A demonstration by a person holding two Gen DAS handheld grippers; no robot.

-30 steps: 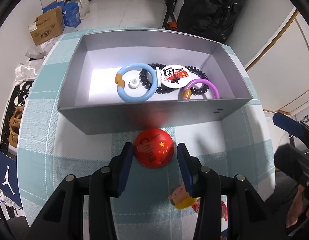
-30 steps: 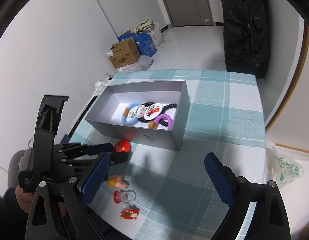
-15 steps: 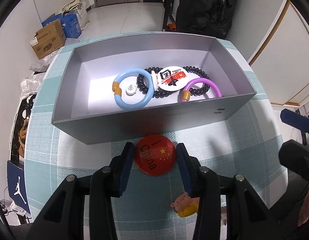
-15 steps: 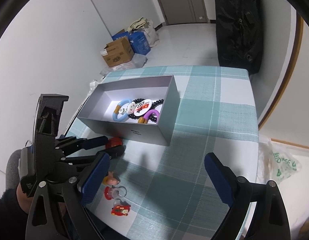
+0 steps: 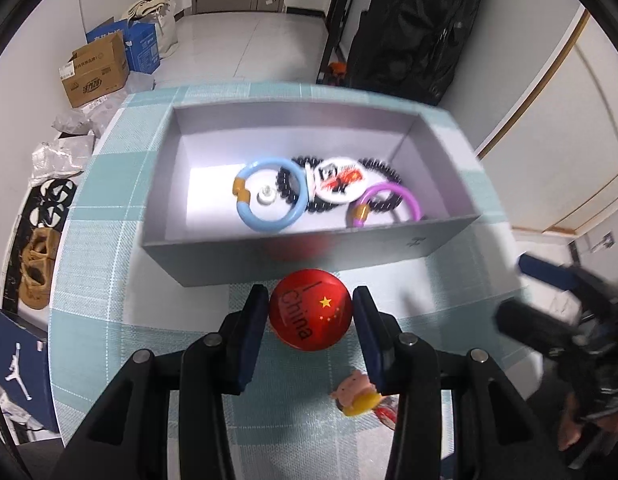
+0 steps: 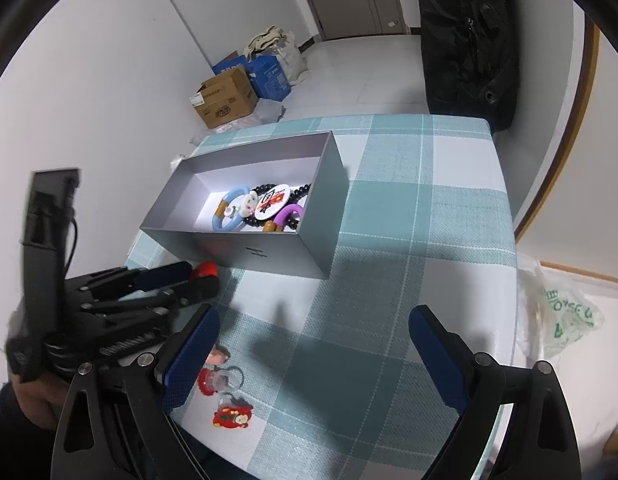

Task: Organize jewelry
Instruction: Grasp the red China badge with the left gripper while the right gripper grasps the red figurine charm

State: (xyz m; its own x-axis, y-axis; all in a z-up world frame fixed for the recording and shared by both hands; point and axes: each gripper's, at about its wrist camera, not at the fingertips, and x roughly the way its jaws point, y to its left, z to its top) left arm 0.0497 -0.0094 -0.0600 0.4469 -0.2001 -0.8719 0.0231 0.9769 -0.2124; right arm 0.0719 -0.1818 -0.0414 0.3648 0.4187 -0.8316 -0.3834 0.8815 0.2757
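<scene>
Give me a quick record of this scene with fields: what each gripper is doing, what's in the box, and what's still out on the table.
left gripper: shut on red badge, in front of the box's near wall
right gripper: open, nothing between the jaws
grey box: holds blue ring, purple ring, black bead bracelet, white badge
on tablecloth: pig charm, red charms

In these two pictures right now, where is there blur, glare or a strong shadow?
Left wrist view: the red badge between the left gripper pads is sharp with a glossy sheen; the grey box is slightly smeared, the right gripper blurred. Right wrist view: that left gripper is blurred; a dark shadow crosses the tablecloth below the box.
</scene>
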